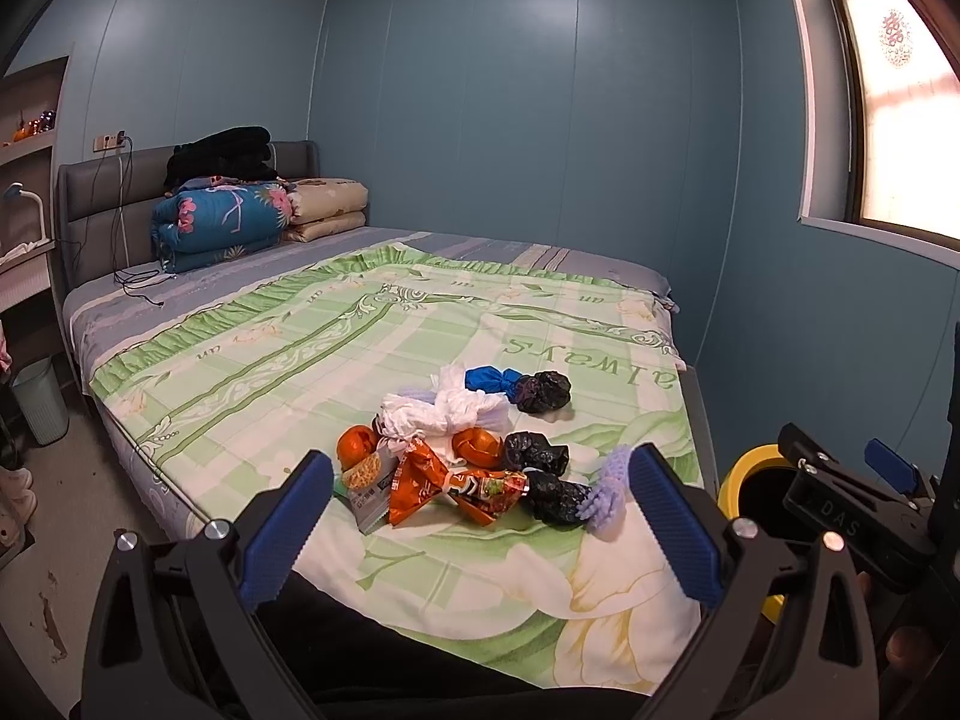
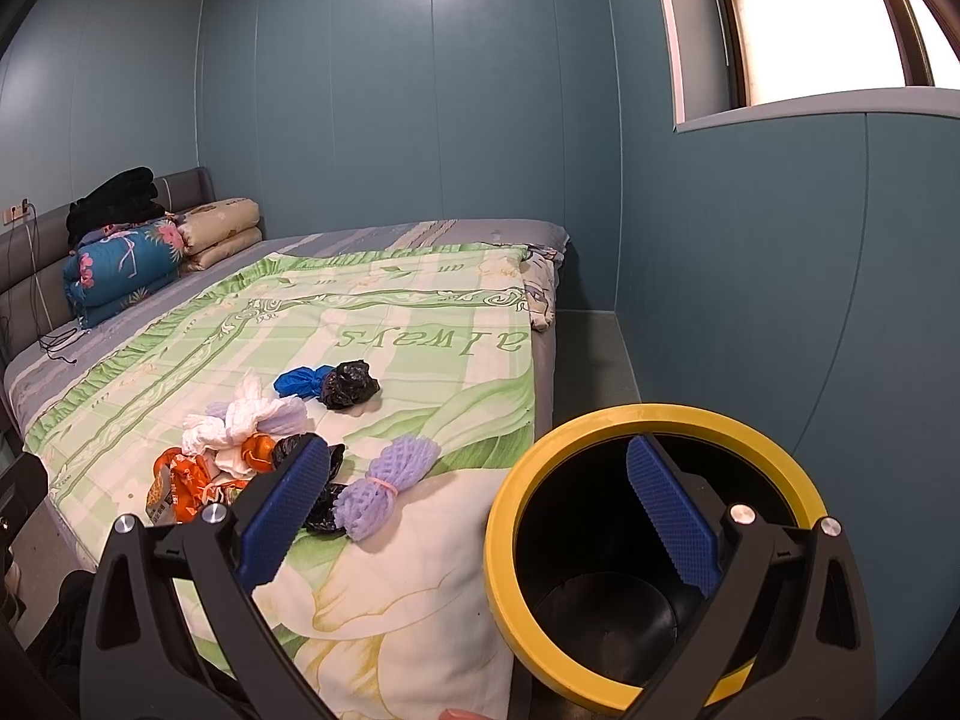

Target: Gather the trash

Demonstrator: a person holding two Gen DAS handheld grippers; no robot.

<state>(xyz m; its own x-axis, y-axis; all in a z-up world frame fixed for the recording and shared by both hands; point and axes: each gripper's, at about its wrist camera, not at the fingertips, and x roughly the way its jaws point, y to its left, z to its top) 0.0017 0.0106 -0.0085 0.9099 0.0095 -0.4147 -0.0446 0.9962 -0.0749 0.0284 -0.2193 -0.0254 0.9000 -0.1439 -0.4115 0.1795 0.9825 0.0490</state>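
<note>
Both my claws are spread and hold nothing. The trash heap (image 1: 474,456) lies on the bed (image 1: 336,360), straight ahead of my left claw (image 1: 477,525). My right claw (image 2: 477,519) hangs beside the heap, over the yellow-rimmed bin (image 2: 510,516), so left is nearer.

bed cover (image 1: 372,324): matt printed cloth | snack wrapper (image 1: 474,486): glossy foil | bin (image 2: 651,576): smooth plastic
</note>
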